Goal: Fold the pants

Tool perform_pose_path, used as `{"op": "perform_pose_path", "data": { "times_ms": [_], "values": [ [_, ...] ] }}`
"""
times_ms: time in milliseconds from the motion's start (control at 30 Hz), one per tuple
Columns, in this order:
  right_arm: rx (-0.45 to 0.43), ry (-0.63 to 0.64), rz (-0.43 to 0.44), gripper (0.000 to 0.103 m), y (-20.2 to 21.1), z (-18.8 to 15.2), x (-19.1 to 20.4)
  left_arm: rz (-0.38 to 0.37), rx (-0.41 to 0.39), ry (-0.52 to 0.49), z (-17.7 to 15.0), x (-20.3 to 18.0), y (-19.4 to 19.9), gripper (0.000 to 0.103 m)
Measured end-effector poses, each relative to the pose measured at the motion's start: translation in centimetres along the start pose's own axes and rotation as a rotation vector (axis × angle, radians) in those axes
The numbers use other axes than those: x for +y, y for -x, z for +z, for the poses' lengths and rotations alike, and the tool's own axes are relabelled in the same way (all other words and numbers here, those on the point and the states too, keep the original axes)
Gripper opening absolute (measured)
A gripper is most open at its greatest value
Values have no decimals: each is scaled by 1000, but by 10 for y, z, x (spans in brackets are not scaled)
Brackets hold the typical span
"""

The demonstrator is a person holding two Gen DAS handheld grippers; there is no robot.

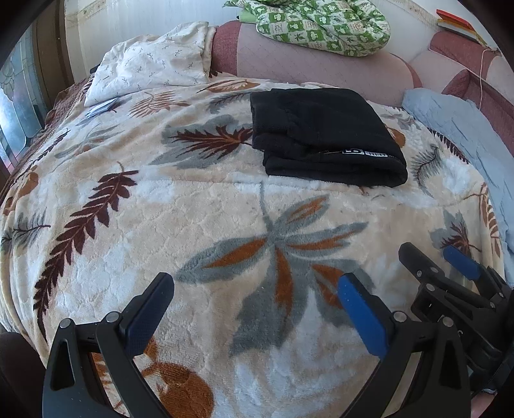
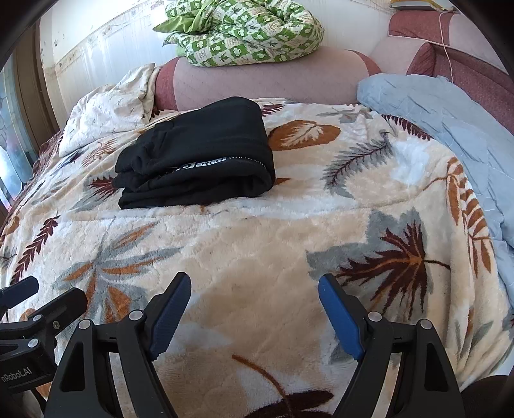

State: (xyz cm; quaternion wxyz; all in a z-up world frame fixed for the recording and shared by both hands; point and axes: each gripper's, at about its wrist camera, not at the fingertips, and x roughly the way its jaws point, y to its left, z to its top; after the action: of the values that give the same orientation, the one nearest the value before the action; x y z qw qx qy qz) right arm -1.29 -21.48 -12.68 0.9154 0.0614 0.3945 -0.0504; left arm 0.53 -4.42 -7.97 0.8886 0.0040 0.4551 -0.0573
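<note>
The black pants (image 1: 324,135) lie folded into a compact stack on the leaf-patterned blanket (image 1: 192,209), with a small white logo on the near edge. They also show in the right wrist view (image 2: 199,160), left of centre. My left gripper (image 1: 257,292) is open and empty, hovering over the blanket well short of the pants. My right gripper (image 2: 253,295) is open and empty, also above the blanket in front of the pants. The right gripper also shows in the left wrist view (image 1: 437,260) at the lower right. The left gripper shows in the right wrist view (image 2: 41,295) at the lower left.
A white pillow (image 1: 154,64) lies at the back left. A green patterned quilt (image 1: 321,22) sits on the pink headboard (image 1: 321,64). A light blue blanket (image 1: 465,138) lies along the right side. A window (image 1: 16,106) is at the far left.
</note>
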Motion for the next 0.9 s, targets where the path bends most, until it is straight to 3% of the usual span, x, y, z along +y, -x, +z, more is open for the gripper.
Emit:
{"op": "perform_pose_path", "data": {
  "times_ms": [167,400,533,733,800,900],
  "values": [
    [2,-9,-4,86,-2,1,-2,-34,19,14,0,1,-2,102],
    [7,-28,-8,86,-2,1,-6,-171,78,80,-1,7,-11,102],
    [6,-30,-9,87,-2,1,-6,-173,78,89,-2,7,-11,102],
    [6,-28,-11,87,-2,1,-6,-89,26,62,0,7,-3,102],
    [1,-25,-13,87,-2,1,-6,-18,-44,35,1,6,8,102],
    [-23,-11,-21,87,2,1,-4,96,-221,-9,2,0,37,102]
  ]
}}
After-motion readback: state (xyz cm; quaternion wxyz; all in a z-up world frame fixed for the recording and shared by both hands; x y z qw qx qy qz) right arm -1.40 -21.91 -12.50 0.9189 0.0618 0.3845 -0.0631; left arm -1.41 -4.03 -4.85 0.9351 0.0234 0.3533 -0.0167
